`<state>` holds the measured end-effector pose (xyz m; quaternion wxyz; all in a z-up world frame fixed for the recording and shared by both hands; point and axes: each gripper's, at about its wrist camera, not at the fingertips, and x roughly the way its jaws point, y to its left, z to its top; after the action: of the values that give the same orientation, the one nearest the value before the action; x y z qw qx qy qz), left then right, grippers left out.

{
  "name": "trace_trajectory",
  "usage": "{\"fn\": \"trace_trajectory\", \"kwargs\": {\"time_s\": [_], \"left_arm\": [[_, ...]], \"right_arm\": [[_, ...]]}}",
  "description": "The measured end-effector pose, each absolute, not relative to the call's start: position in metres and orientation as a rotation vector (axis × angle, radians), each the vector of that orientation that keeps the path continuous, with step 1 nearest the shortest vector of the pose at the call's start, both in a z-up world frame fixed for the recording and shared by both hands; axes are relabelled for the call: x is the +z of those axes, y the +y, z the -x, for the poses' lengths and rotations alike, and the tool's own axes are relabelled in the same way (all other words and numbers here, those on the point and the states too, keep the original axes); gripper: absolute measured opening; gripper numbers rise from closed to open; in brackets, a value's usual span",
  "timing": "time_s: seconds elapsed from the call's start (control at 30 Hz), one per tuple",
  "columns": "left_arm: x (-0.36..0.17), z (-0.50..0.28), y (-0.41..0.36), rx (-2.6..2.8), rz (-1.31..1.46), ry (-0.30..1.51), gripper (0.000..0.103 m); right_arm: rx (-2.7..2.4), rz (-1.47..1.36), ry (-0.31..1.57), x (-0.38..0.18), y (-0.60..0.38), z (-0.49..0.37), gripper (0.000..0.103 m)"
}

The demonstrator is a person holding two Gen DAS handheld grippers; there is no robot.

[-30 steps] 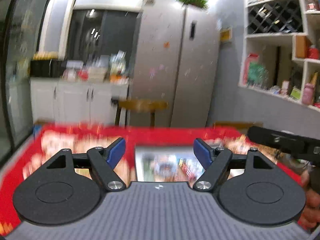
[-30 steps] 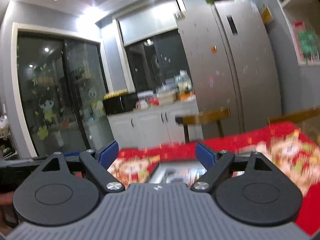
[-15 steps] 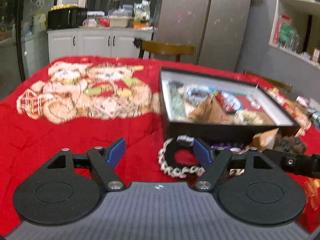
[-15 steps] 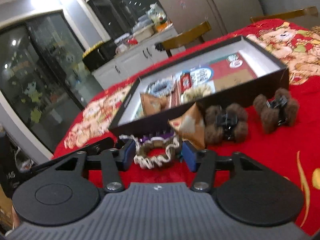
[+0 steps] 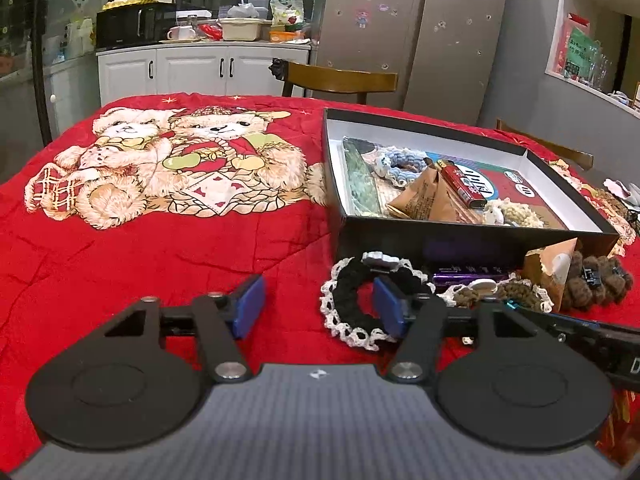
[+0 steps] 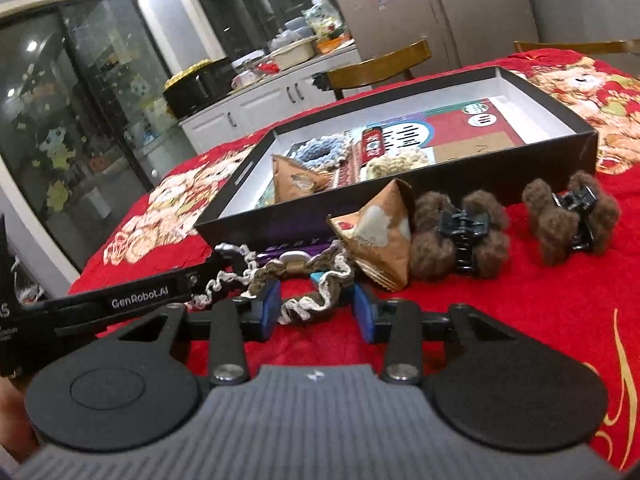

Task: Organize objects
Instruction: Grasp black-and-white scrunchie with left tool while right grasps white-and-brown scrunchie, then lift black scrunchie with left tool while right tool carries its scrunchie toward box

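Observation:
A black open box sits on the red cloth and holds a blue scrunchie, a brown pouch, a red lighter and a cream scrunchie. In front of it lie a black lace-edged scrunchie, a purple tube, a brown scrunchie, a brown pouch and two furry brown hair clips. My left gripper is open, its right finger inside the black scrunchie's ring. My right gripper is open around the brown scrunchie.
The table wears a red teddy-bear cloth. A wooden chair stands behind the table, with white cabinets and a fridge further back. Shelves are on the right wall.
Both grippers tipped down from facing the room to the table and moved in close to the scrunchies in front of the box. The right gripper's fingers now flank the brown scrunchie.

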<state>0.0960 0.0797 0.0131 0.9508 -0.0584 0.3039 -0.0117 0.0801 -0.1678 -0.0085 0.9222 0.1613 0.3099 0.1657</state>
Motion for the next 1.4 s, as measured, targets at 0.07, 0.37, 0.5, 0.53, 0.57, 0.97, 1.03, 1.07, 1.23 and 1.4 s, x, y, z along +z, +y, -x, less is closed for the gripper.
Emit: {"fn": "trace_trajectory", "kwargs": {"time_s": [0.07, 0.37, 0.5, 0.53, 0.57, 0.97, 1.03, 1.07, 1.23, 1.4], "left_arm": [[0.013, -0.096, 0.08, -0.053, 0.141, 0.615, 0.043], [0.013, -0.096, 0.068, -0.051, 0.071, 0.617, 0.017], [0.015, -0.092, 0.067, -0.043, 0.062, 0.602, 0.016], [0.016, -0.091, 0.066, -0.038, 0.058, 0.597, 0.016], [0.017, -0.09, 0.066, -0.035, 0.05, 0.591, 0.016], [0.031, -0.079, 0.067, -0.002, 0.022, 0.535, 0.016], [0.034, -0.077, 0.067, 0.002, 0.023, 0.525, 0.016], [0.035, -0.075, 0.067, 0.002, 0.016, 0.521, 0.016], [0.046, -0.065, 0.065, 0.011, -0.003, 0.469, 0.016], [0.054, -0.059, 0.062, -0.002, 0.002, 0.437, 0.016]], "right_arm": [[0.328, -0.338, 0.633, -0.009, -0.169, -0.081, 0.033], [0.336, -0.266, 0.573, -0.002, -0.163, -0.073, 0.014], [0.353, -0.236, 0.534, 0.003, -0.16, -0.067, 0.012], [0.357, -0.235, 0.529, 0.004, -0.16, -0.066, 0.012], [0.365, -0.237, 0.526, 0.005, -0.16, -0.065, 0.012], [0.461, -0.336, 0.457, 0.018, -0.171, -0.06, 0.012], [0.467, -0.352, 0.443, 0.021, -0.173, -0.059, 0.012], [0.475, -0.359, 0.437, 0.022, -0.174, -0.058, 0.012], [0.469, -0.374, 0.415, 0.026, -0.177, -0.056, 0.012], [0.466, -0.363, 0.407, 0.03, -0.179, -0.054, 0.012]]}}
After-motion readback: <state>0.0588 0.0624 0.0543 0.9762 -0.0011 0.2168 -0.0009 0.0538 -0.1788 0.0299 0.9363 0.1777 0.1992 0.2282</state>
